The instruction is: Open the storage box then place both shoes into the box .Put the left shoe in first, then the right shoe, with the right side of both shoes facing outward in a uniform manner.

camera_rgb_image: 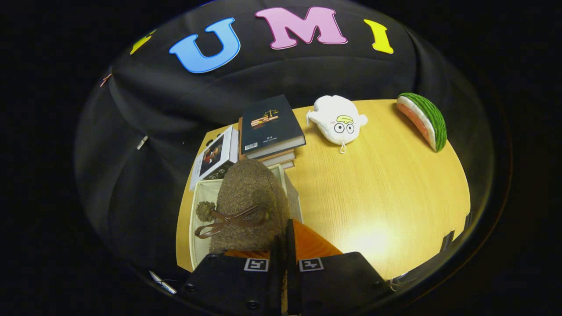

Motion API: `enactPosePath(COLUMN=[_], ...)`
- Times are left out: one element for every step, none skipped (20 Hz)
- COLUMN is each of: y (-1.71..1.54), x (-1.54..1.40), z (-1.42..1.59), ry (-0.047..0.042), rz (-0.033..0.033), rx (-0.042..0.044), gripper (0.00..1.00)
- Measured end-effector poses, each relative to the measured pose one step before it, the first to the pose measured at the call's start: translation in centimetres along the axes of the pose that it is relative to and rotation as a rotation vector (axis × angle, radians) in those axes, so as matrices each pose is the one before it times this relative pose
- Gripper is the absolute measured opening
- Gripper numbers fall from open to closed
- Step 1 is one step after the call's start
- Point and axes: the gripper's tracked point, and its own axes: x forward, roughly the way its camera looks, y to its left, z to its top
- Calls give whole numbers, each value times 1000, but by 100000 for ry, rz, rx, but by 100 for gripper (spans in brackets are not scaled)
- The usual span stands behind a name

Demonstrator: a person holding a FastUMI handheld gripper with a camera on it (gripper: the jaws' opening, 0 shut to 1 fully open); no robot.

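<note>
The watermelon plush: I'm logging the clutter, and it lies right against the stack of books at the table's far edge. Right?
Not quite. The gripper view shows the watermelon plush apart from the stack of books, with the white plush toy lying between them. It does lie at the table's far edge.

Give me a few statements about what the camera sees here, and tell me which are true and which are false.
1. The gripper holds a fuzzy brown shoe over the storage box. True; its fingers are closed on the shoe.
2. The shoe has a brown ribbon bow. True.
3. The watermelon plush lies inside the box. False; it sits on the table, beyond the fingers.
4. The white plush toy rests on the stack of books. False; it lies on the table beside them.
</note>
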Motion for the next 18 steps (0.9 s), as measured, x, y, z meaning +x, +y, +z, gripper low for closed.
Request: enactPosePath(y=[673, 518, 163, -221, -446, -616, -270, 205, 133, 5, -45, 381, 863, 160, -106, -143, -343, -262], x=[374, 316, 337, 277, 259, 164, 43, -21, -229, -152, -102, -325, -424, -492, 25, -131, -105, -174], z=[-317, -274, -218, -171, -117, -86, -100, 11, -48, 12, -262, -470, 323, 198, 41, 241, 104, 53], ry=[945, 505, 94, -328, -692, -422, -141, -297, -128, -320, 523, 1024, -1734, -1625, -1438, -1270, -876, -538], rz=[781, 334, -734, -2260, -2912, -3226, -1641, 820, 409, 299, 126, 1792, 3660, 612, 122, 165, -688, -405], rx=[-215, -983, -1461, -1687, -1971, -2508, -1740, -239, 221, 310, -114, -618, 539, -596, -851, -845, -601, 105], gripper=[11, 10, 10, 10, 10, 11, 12, 16, 19, 24, 26, 29, 34, 49, 64, 84, 88, 89])
